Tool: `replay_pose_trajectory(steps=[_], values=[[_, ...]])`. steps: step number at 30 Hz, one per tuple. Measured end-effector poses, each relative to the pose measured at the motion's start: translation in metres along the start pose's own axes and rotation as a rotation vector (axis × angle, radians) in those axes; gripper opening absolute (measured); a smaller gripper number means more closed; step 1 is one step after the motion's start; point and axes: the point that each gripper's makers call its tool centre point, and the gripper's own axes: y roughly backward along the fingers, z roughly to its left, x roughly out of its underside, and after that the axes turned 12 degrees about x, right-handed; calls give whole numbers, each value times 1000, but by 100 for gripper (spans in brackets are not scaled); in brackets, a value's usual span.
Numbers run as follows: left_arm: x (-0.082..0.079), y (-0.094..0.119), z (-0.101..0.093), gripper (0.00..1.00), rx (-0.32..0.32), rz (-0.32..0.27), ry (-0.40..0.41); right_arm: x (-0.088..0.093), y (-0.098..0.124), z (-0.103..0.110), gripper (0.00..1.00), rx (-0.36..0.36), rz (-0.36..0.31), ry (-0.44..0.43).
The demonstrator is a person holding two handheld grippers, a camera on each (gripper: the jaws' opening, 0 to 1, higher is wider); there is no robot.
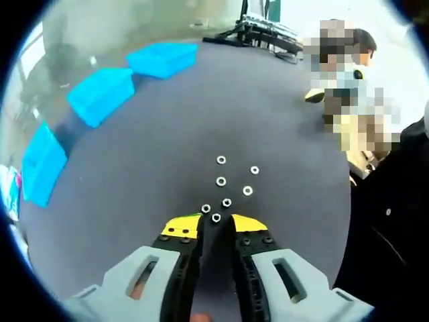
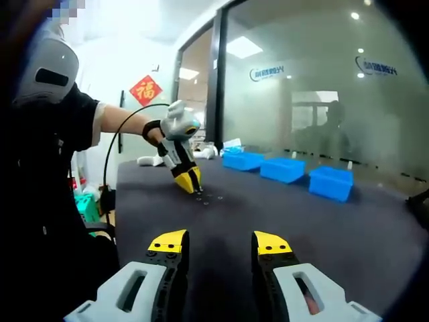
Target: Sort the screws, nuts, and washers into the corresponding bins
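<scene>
Dark grey table [image 1: 268,121] by a glass office wall, three blue bins [image 1: 102,94] along its far edge.
Your left gripper [image 1: 216,224] points down at the scattered nuts [image 1: 221,181], jaws a narrow gap apart, one nut between the tips, not gripped. Your right gripper [image 2: 220,243] hovers well back, jaws wide, holding nothing.

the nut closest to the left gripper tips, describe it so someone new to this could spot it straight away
On the dark grey table, a small cluster of silvery ring-shaped parts lies just ahead of the left gripper. The nut is the lowest one in the left gripper view, sitting right at the gap between the yellow tips. Its neighbours all lie farther out, toward the blue bins.
</scene>
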Motion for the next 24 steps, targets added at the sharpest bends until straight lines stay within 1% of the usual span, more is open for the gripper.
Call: replay_pose_trajectory(steps=[6, 8, 12, 14, 20, 24], values=[[0, -1, 2, 11, -23, -5, -5, 0, 0, 0, 34, 4, 1, 2], [0, -1, 0, 10, -33, -2, -26, 1, 0, 0, 34, 4, 2, 3], [0, -1, -2, 9, -46, -1, -43, 1, 0, 0, 34, 4, 2, 4], [0, -2, -3, 6, -45, 0, -46, 0, 0, 0, 34, 3, 0, 4], [0, -2, -3, 6, -55, 0, -52, -1, 0, 1, 33, 1, -5, 2], [-1, -1, -2, 6, -56, -14, -46, -1, -1, 2, 33, -1, -4, 1]])
